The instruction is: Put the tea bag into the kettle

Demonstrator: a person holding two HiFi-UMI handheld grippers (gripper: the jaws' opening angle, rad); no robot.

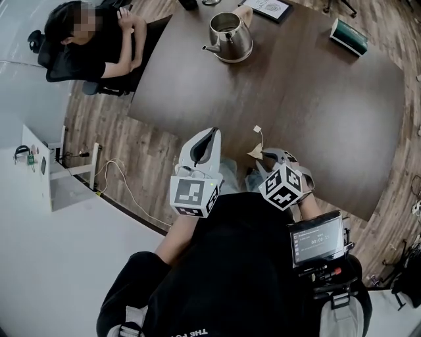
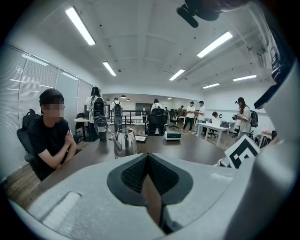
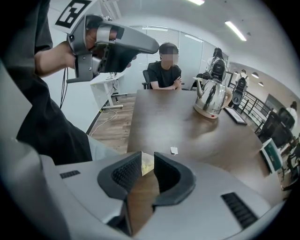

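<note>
A steel kettle [image 1: 227, 37] with its lid off stands at the far side of the dark table [image 1: 316, 118]; it also shows as the kettle [image 2: 124, 143] and the kettle [image 3: 210, 97]. My right gripper [image 1: 264, 154] is held at the table's near edge, shut on a yellowish tea bag [image 1: 255, 152]. The tea bag's white tag [image 1: 257, 129] stands out on its string. In the right gripper view the tea bag [image 3: 147, 162] sits pinched in my right gripper [image 3: 146, 165], with the tag [image 3: 174, 150] beyond. My left gripper [image 1: 212, 135] [image 2: 147, 159] is shut and empty, beside the right one.
A person [image 1: 92, 39] sits at the table's far left corner. A green and white box [image 1: 348, 36] and a framed card [image 1: 271, 8] lie at the far edge. A white cabinet [image 1: 46, 164] with cables stands on the floor at left. Several people stand in the office behind.
</note>
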